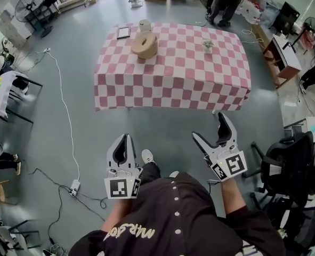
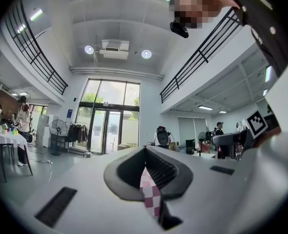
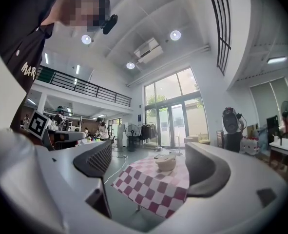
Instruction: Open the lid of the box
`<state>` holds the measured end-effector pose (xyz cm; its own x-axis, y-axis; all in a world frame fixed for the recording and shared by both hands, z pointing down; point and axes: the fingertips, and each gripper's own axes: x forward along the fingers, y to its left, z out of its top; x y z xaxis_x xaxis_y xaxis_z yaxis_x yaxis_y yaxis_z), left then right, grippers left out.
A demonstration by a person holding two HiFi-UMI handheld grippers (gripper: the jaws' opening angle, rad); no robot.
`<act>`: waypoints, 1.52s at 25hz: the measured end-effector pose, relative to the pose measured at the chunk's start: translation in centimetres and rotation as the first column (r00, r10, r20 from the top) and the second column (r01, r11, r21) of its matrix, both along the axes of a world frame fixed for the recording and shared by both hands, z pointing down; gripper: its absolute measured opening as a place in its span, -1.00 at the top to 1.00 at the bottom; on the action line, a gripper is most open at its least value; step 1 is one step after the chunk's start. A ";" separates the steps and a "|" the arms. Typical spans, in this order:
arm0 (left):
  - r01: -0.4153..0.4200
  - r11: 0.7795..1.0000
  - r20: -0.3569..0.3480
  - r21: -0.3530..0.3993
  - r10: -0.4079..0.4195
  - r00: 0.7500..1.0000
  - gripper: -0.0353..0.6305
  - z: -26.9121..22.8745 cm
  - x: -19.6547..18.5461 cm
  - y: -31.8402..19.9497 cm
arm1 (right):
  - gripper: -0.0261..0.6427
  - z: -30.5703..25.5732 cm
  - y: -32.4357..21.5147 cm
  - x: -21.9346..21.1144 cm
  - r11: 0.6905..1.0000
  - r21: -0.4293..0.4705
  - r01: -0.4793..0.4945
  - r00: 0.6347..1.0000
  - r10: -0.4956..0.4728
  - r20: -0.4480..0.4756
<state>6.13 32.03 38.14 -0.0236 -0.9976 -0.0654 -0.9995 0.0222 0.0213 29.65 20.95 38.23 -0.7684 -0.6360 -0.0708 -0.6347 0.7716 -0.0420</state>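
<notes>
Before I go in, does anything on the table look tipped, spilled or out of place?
Nothing stands out. The round tan lidded box sits upright on the pink-and-white checked tablecloth, lid on; no spill around the white cup, small frame or flower vase.

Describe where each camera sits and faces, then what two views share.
Head view: on the person's head, looking steeply down at the pink-and-white checked table and round beige lidded box; forearms, left hand-held gripper, right hand-held gripper show.
Left gripper view: on that hand-held gripper, facing the hall past shut jaws; person's head above.
Right gripper view: on that hand-held gripper, facing table and box between open jaws; shirt above; both shared with head view.
</notes>
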 end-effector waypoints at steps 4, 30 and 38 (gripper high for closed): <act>-0.020 1.000 -0.022 0.009 0.020 1.000 0.88 -0.1 -1.1 -2.0 | -0.45 -0.5 -1.1 -1.4 1.000 0.017 -0.004 1.000 0.004 -0.015; -0.025 1.000 -0.049 0.012 0.025 0.998 0.88 -0.5 -13.5 -12.7 | -0.45 -1.3 -11.2 -13.1 1.000 0.002 -0.020 0.999 0.020 -0.028; -0.063 0.998 -0.038 0.026 0.064 0.997 0.88 -0.9 -16.0 -15.2 | -0.45 -1.5 -12.8 -15.0 0.998 0.013 -0.060 0.998 0.061 -0.027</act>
<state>-9.83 16.78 37.22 0.0366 -0.9952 -0.0905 -0.9973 -0.0421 0.0594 14.64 8.15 36.69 -0.7303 -0.6806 -0.0586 -0.6811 0.7320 -0.0146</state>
